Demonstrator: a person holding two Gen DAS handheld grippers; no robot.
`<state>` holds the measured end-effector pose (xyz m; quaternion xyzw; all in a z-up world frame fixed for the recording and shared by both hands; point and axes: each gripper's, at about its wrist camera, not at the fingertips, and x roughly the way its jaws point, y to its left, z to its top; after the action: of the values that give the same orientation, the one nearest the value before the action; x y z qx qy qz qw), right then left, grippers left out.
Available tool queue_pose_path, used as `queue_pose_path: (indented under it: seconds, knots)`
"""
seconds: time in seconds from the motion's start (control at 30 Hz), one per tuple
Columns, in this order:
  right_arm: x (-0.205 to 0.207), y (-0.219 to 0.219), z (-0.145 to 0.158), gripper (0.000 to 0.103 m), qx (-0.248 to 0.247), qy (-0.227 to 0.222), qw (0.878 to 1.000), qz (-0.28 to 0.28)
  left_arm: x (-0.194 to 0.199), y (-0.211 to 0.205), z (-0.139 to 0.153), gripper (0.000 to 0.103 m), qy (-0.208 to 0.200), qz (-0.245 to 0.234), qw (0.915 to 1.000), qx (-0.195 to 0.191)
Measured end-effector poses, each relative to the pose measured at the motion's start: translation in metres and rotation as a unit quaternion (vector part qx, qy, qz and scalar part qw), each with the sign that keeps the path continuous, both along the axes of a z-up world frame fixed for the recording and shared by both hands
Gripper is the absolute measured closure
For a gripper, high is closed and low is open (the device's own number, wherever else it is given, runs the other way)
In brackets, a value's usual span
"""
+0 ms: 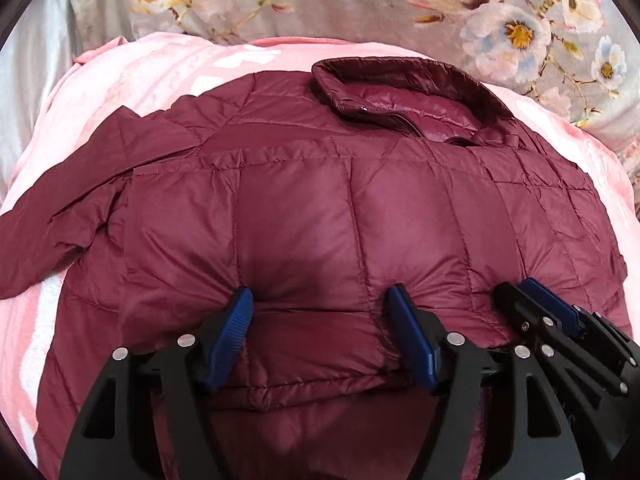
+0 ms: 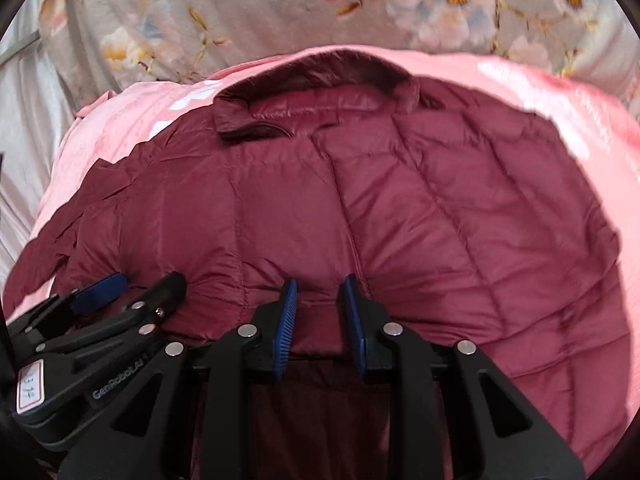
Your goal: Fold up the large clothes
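Pink blanket [image 1: 120,92], maroon jacket [image 1: 304,200] lying lengthwise, collar [image 1: 400,80] far end

My maroon quilted puffer jacket [image 1: 320,200] lies spread flat, collar [image 1: 400,80] far from me, one sleeve [image 1: 80,208] out left.

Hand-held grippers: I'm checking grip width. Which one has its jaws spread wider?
The left hand-held gripper: its blue pads sit far apart on the maroon jacket, while the right hand-held gripper leaves a narrow gap.
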<state>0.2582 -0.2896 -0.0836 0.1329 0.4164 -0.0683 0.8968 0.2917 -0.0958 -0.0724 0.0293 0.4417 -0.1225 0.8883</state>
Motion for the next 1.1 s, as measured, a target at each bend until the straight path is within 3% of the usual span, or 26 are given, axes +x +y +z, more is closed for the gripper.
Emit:
queue_pose_path:
  seconds: [0.13,0.57,0.63,0.7,0.83,0.93,1.03,1.1]
  knots:
    - [-0.003,0.007,-0.001,0.079,-0.024,0.000,1.000,-0.001,-0.003,-0.006,-0.002,0.032,-0.012,0.001,0.9998,0.017]
    - [-0.003,0.007,-0.002,0.079,-0.023,-0.001,1.000,-0.002,-0.006,-0.005,-0.004,0.032,-0.018,0.005,0.9997,0.016]
    - [-0.002,0.008,-0.002,0.079,-0.026,0.001,1.000,-0.001,-0.006,-0.003,-0.002,0.031,-0.016,0.004,0.9998,0.004]
    - [-0.001,0.008,-0.002,0.079,-0.028,0.002,1.000,0.000,-0.006,0.011,0.003,0.029,-0.012,0.003,0.9992,-0.039]
    - [-0.001,0.006,-0.002,0.078,-0.016,0.000,1.000,-0.001,-0.016,0.073,0.024,0.029,-0.006,0.057,0.9943,-0.090]
    - [-0.001,0.007,-0.001,0.078,-0.020,0.000,1.000,-0.003,-0.027,0.153,0.035,0.021,-0.001,0.126,0.9857,-0.112]
    - [-0.001,0.016,0.003,0.076,-0.055,0.005,0.998,-0.010,-0.027,0.247,0.034,0.021,0.028,0.204,0.9716,-0.117]
    - [-0.008,0.026,0.011,0.067,-0.099,0.003,0.995,-0.017,-0.025,0.315,0.030,0.021,0.050,0.271,0.9533,-0.124]
